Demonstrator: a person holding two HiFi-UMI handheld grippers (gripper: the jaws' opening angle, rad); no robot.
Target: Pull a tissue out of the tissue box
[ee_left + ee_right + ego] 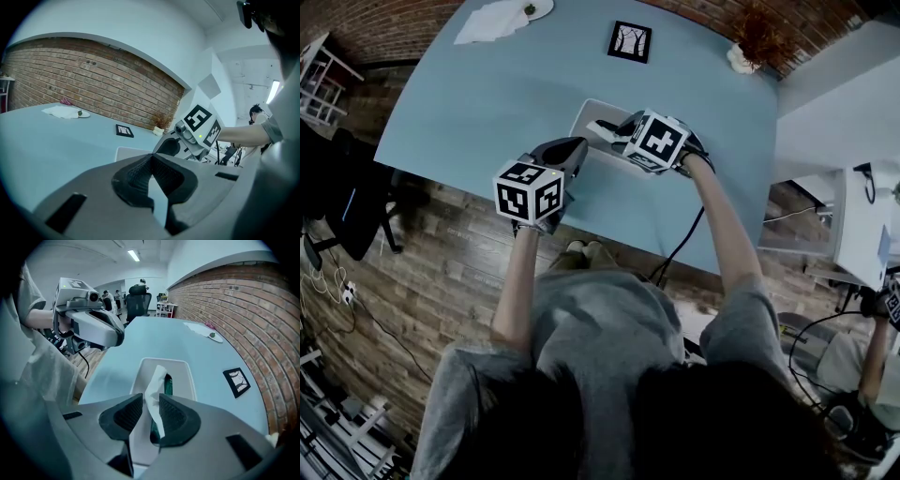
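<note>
A white tissue box [592,120] lies on the light blue table [487,103] near its front edge. In the right gripper view, a white tissue [155,386] sticks up out of the slot of the box [185,376]. My right gripper [150,399] points steeply down over the slot and is open, with the tissue standing between its pads and a gap still showing beside it. From the head view, this right gripper [614,127] is over the box. My left gripper [575,148] hovers just left of the box, pointing across the table. Its tips [150,158] meet, with nothing between them.
A small black picture frame [629,41] lies further back on the table, with white paper [492,21] at the far left and a dried plant in a vase [755,42] at the far right. A black cable [680,246] hangs off the table's front edge.
</note>
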